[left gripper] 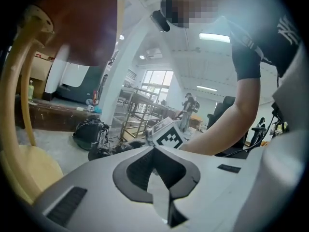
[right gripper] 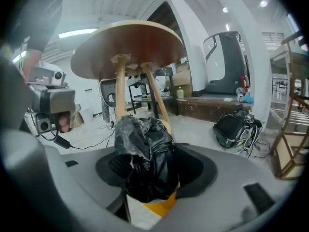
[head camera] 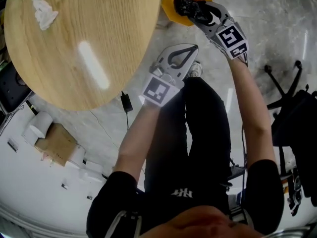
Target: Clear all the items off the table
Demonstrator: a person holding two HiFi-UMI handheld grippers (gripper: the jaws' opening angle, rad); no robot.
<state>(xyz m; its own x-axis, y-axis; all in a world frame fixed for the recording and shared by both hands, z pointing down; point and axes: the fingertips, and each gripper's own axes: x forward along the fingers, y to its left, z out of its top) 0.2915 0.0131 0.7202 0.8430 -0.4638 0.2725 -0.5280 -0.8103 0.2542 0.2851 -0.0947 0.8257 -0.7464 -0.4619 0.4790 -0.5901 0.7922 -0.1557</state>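
A round wooden table [head camera: 99, 33] fills the upper left of the head view, with a crumpled white tissue [head camera: 43, 9] near its far edge. Beside the table stands a yellow bin [head camera: 171, 6]. My right gripper [head camera: 187, 8] hangs over the bin, shut on a crumpled black plastic bag [head camera: 182, 4]. In the right gripper view the black bag [right gripper: 145, 153] bulges between the jaws of the right gripper [right gripper: 152, 170], with the yellow bin [right gripper: 161, 207] just under it. My left gripper [head camera: 188, 51] is lower, off the table's edge, shut with nothing in it. The left gripper [left gripper: 154, 149] shows its jaws touching.
The table's legs [right gripper: 154, 95] stand just beyond the bin. An office chair [head camera: 292, 108] is at the right. A cardboard box [head camera: 57, 143] with paper rolls and a black power adapter [head camera: 126, 102] lie on the floor. A black backpack [right gripper: 234, 127] rests further off.
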